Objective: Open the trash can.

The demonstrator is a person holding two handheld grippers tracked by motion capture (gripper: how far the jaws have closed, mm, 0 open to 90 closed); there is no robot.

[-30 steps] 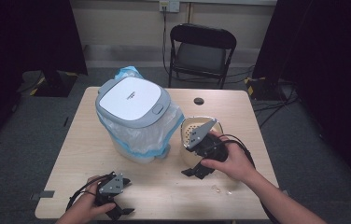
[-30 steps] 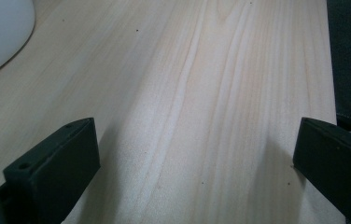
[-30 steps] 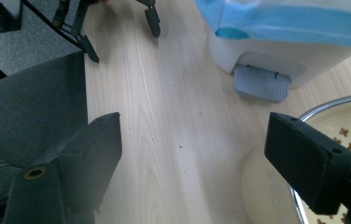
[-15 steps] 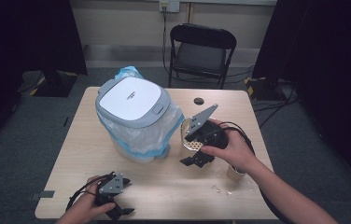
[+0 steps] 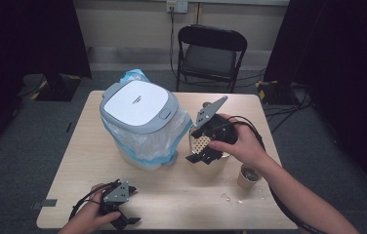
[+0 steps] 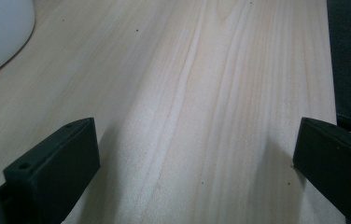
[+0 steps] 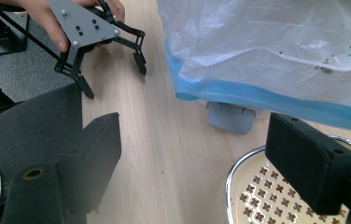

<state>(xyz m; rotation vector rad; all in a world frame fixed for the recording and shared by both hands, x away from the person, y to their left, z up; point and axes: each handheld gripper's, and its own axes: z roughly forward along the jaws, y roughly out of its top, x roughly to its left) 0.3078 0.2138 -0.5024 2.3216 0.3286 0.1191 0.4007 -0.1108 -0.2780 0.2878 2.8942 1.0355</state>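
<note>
We see the strainer point(image 5: 202, 144) on the table point(image 5: 84, 146), just beside the lined bin point(image 5: 140, 122), with our right gripper point(image 5: 202, 157) above its rim, jaws spread and gripping nothing, one hanging over the perforated bowl. A cup point(image 5: 248, 176) stands near our right wrist. Our left gripper point(image 5: 123, 220) rests at the near edge, well apart, jaws spread over bare wood.

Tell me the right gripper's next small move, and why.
Probably lower the right gripper so its jaws straddle the strainer's rim. The jaws stand open with nothing between them, one jaw over the rim, and the strainer sits on the table beside the bin.
</note>
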